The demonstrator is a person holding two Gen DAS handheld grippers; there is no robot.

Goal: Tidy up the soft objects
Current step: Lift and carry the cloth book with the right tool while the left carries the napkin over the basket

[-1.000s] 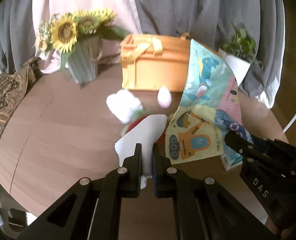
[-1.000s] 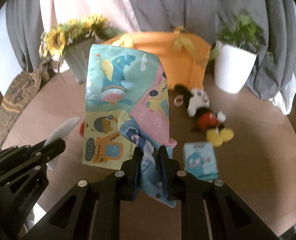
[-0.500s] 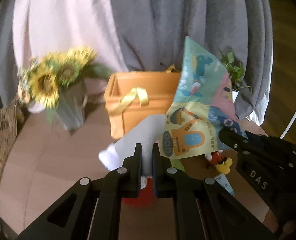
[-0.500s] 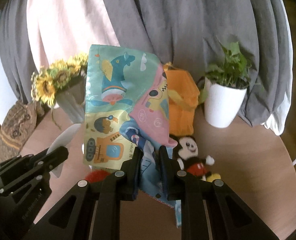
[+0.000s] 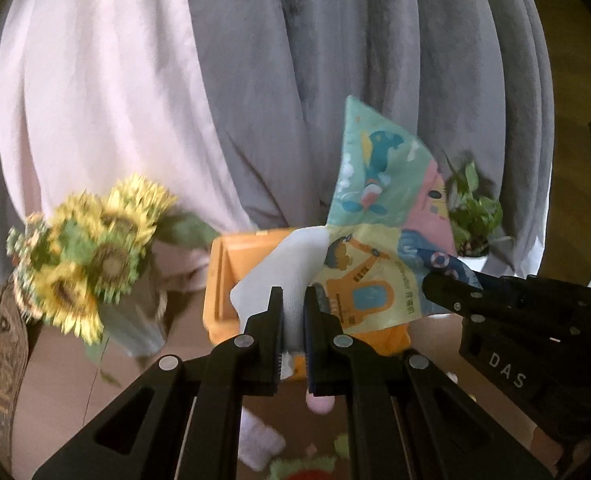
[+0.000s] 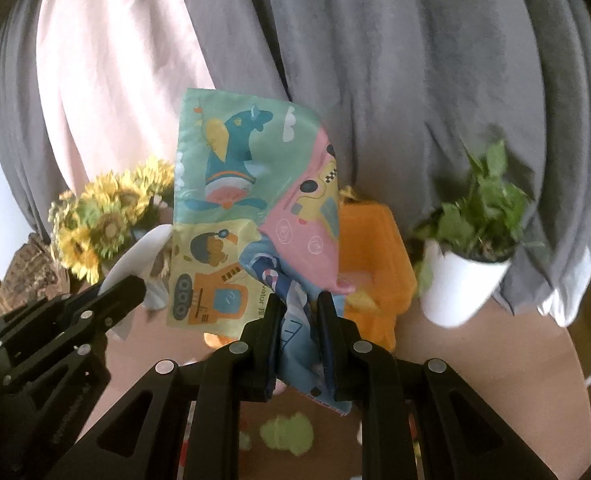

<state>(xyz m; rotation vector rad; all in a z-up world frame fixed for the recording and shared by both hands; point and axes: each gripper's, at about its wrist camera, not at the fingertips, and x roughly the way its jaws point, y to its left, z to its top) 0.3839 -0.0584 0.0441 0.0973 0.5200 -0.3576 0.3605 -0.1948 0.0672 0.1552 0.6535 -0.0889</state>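
Between the black fingers of our left claw a white cloth is pinched, thin and smooth, its free part standing up as a rounded flap. Our right claw is clenched on a soft fabric book, grasping it by its blue lower pages; the book is raised off the surface and fans upward in padded, glossy panels: a teal one with a bird, a pink one with a car, a yellow one with an orange digger. Small print runs along the yellow panel's edge, too small to read. On the right claw's black body, seen from the left wrist view, white letters spell "DAS".

Below the claws, blurred plush shapes in green, red and white lie on the brown surface. Farther back stands an orange fabric box with boxy walls, behind the book. To its left are sunflowers; to its right, a leafy plant in a white tapered pot. Grey and pale pink curtains hang in deep folds behind.
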